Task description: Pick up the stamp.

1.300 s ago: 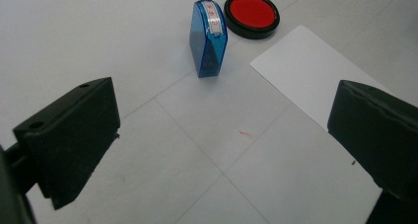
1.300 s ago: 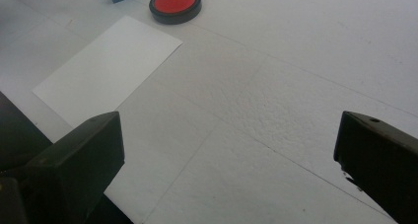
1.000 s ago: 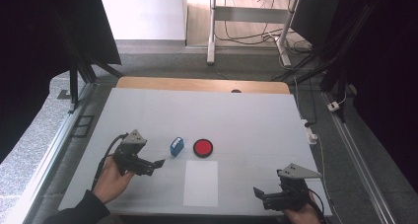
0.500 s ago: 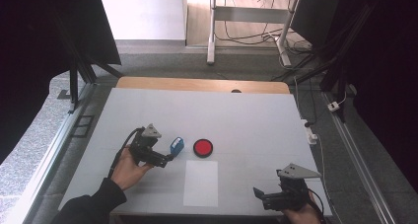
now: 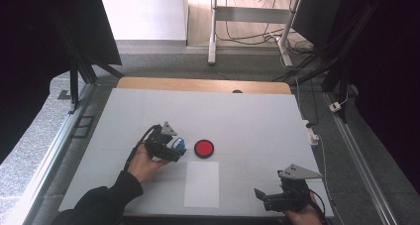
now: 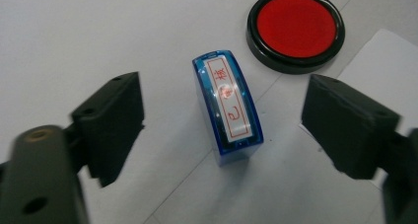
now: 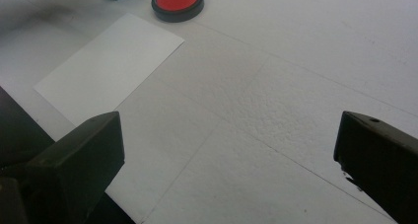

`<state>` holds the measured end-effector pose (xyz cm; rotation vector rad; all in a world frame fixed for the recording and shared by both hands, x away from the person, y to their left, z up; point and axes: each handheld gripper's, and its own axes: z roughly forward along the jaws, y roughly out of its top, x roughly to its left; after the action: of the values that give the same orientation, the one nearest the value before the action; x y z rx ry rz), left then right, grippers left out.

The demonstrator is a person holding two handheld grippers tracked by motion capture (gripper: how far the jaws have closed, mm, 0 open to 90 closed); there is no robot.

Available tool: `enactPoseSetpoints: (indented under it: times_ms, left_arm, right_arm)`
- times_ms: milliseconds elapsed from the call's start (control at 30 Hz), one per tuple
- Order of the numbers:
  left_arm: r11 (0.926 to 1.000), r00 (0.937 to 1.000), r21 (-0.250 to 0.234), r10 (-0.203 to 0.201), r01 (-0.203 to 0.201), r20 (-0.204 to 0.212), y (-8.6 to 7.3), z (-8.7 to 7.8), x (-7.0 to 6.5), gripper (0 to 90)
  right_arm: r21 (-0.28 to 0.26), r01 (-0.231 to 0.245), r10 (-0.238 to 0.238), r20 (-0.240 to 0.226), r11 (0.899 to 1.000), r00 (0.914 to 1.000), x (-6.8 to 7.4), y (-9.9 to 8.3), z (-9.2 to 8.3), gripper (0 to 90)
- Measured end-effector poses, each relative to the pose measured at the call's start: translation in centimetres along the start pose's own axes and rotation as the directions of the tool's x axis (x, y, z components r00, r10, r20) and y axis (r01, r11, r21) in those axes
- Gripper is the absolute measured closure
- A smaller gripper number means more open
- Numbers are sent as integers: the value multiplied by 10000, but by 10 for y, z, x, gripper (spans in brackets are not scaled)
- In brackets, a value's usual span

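Our left gripper point(image 5: 174, 146) straddles the blue stamp point(image 6: 226, 110), its jaws spread on either side of it with clear gaps, no pad touching; they have just been closing in on it. We see the blue stamp lying flat on the white table point(image 5: 257, 116), left of the middle, its label with red characters facing up. Just beside the stamp, toward the table's right edge, sits the round red ink pad point(image 5: 204, 148) in its black rim, apart from it. We find a white sheet of paper point(image 5: 201, 184) lying nearer the table's front edge, below the ink pad. Our right gripper point(image 5: 261, 197) rests near the front right corner, its jaws spread wide over bare table.
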<state>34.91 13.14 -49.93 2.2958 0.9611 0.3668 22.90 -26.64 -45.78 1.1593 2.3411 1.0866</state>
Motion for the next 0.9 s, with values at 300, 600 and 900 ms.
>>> enactPoseSetpoints:
  times_ms: [300,600,900]
  left_arm:
    - [9987,9986,26,-504,503,137,2,-2,4,499]
    - [9981,9981,145,-605,603,125,3,-1,2,700]
    - [9977,9970,127,-673,669,393,5,-6,5,707]
  right_arm:
    - [8,15,-15,-5,10000,10000,0,0,0,0]
    - [7,27,-27,-6,10000,10000,0,0,0,0]
    - [-11,21,-21,-13,10000,10000,0,0,0,0]
